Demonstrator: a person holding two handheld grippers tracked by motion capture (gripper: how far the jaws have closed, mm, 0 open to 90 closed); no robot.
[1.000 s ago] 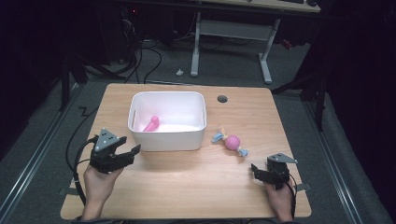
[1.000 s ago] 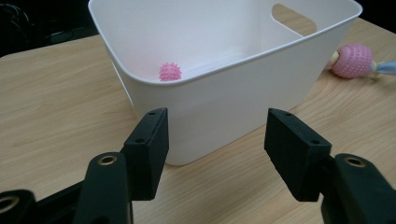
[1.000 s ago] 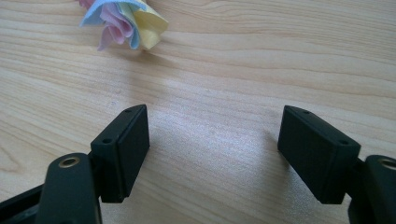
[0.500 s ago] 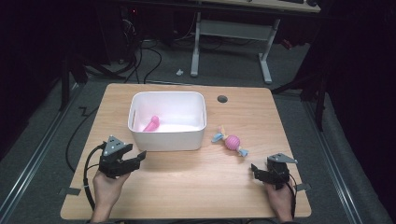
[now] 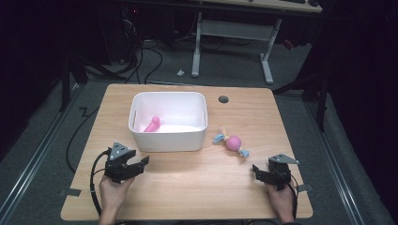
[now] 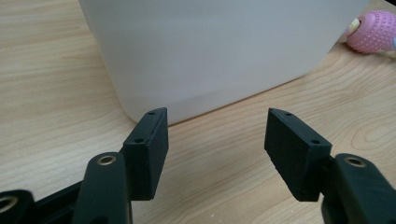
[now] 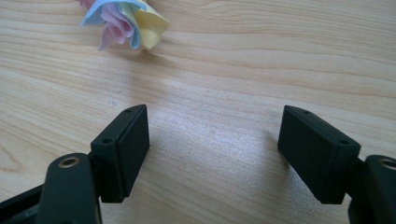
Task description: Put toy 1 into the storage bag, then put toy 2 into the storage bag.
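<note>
A white plastic bin [image 5: 166, 139] stands on the wooden table [image 5: 197, 183] and holds a small pink toy [image 5: 152, 124]. To its right lies a pink knobbly ball toy with cloth ends [image 5: 232, 143]. My left gripper [image 5: 141, 163] is low over the table just in front of the bin's left corner, open, nothing between its jaws. In the left gripper view [image 6: 215, 133] the bin's wall [image 6: 210, 46] rises close ahead, with the pink ball [image 6: 373, 32] at far right. My right gripper [image 5: 256, 169] rests near the front right, open and empty. The toy's cloth end [image 7: 126, 21] lies ahead of the right gripper [image 7: 212, 135].
A round cable hole [image 5: 223, 99] sits in the table behind the bin. Beyond the table stand a desk frame [image 5: 232, 35] and cables on a dark floor. Bare wood lies between the two grippers.
My left gripper has come down and toward the table's front, from beside the bin's left side to the table in front of it. The right gripper has stayed put.
</note>
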